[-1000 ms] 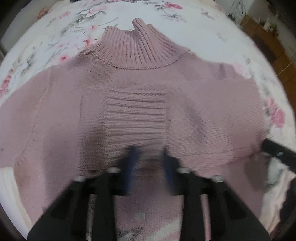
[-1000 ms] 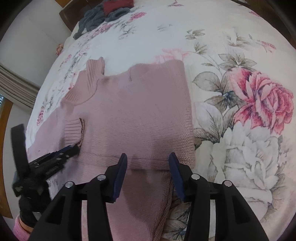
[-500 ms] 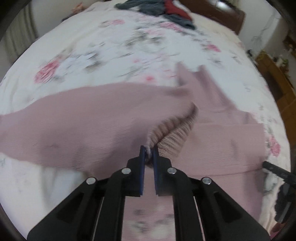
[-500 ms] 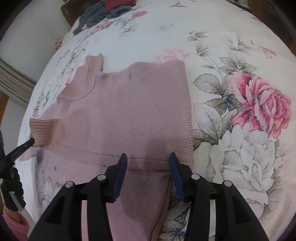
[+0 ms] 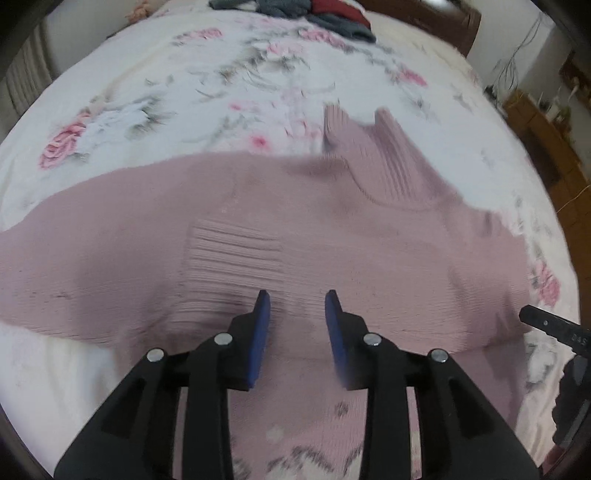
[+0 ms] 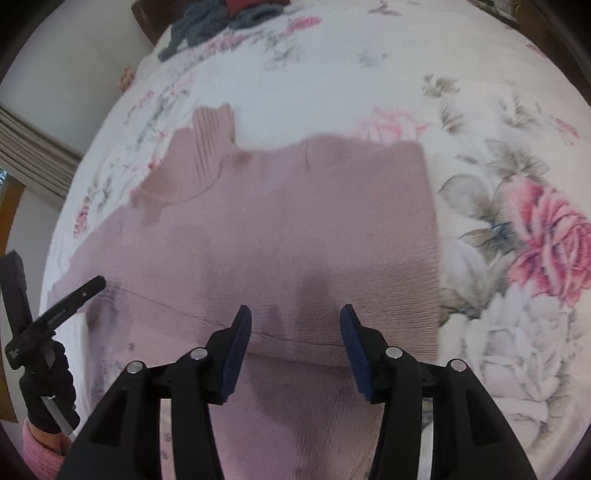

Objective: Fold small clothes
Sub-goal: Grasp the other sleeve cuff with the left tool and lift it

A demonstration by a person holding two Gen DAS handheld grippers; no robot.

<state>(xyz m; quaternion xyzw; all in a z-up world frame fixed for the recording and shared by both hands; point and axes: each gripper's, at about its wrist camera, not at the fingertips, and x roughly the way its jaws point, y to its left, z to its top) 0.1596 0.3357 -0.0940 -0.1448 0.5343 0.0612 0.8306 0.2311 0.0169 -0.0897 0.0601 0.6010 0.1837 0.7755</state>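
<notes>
A pink knitted sweater [image 5: 332, 236] lay spread on a bed covered by a white floral bedspread [image 5: 155, 92], its ribbed turtleneck collar [image 5: 384, 155] pointing away from the cameras. A sleeve was folded across the body, its ribbed cuff [image 5: 236, 251] resting on the chest. The left tongs [image 5: 297, 306] hung just above the knit near that cuff, fingers apart and holding nothing. The right tongs [image 6: 295, 321] were likewise apart and empty, over the sweater's folded lower edge. A heap of grey and red clothes [image 6: 221, 18] sat at the far end of the bed, well apart from the sweater.
</notes>
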